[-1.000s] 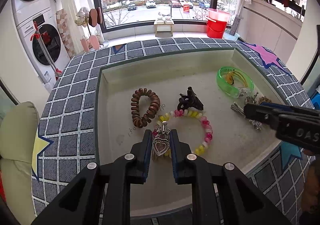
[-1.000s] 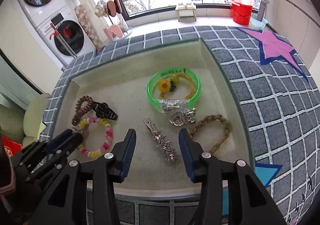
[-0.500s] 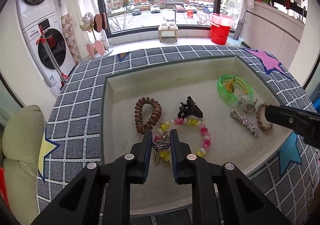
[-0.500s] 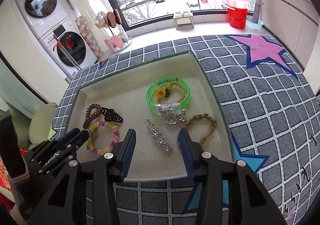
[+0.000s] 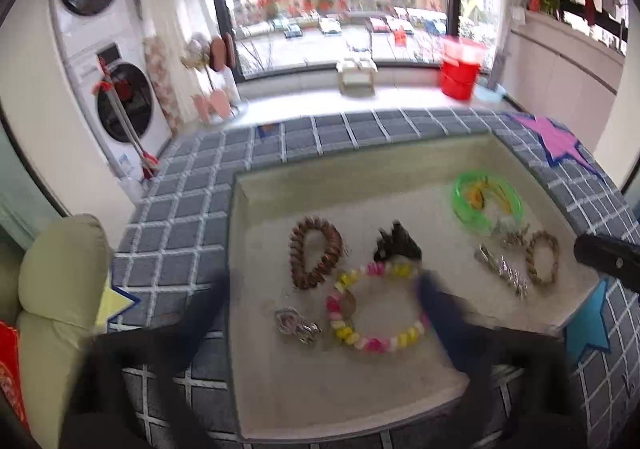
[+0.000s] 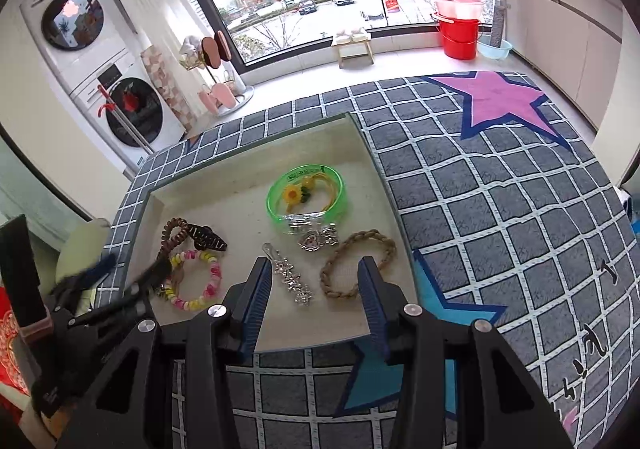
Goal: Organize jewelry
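Right wrist view, right gripper [image 6: 316, 285] spread over tray [image 6: 320, 333] near edge

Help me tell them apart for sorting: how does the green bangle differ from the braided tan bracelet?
The green bangle is smooth, translucent plastic; the braided tan bracelet is opaque twisted cord. The bangle has a sunflower hair tie inside it; the bracelet's loop holds nothing. The bangle lies farther back in the tray. Both are closed loops lying flat.
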A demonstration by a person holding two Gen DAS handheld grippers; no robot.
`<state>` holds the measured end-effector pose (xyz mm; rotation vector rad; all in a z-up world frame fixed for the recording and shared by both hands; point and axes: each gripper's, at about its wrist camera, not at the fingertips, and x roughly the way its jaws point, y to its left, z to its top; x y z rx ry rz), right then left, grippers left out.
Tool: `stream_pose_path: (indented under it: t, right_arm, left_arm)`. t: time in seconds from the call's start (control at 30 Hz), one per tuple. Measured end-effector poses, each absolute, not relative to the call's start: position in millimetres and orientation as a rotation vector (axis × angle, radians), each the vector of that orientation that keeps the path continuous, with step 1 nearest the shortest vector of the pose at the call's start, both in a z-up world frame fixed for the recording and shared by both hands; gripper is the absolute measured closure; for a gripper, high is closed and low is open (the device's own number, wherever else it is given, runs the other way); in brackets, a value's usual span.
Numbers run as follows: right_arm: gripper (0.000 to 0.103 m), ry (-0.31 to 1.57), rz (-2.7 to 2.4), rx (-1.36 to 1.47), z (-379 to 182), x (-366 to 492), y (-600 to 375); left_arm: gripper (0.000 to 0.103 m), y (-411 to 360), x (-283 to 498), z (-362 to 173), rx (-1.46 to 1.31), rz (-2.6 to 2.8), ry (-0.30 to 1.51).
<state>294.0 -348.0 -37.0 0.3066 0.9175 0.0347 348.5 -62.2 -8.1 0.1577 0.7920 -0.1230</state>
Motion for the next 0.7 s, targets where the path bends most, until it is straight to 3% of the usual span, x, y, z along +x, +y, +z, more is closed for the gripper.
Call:
stream_pose_path:
  t: [0.57,0.7]
  right_arm:
    - [0.055,0.957,0.058,0.301,-47,302,-335]
    - [0.037,0.977,0.081,0.291,-51,305,-329]
  left_arm:
    - [0.0,-65,344,-8,0.177,-0.175,0.82]
    - [0.0,-65,341,-10,0.206,-0.14,0.83]
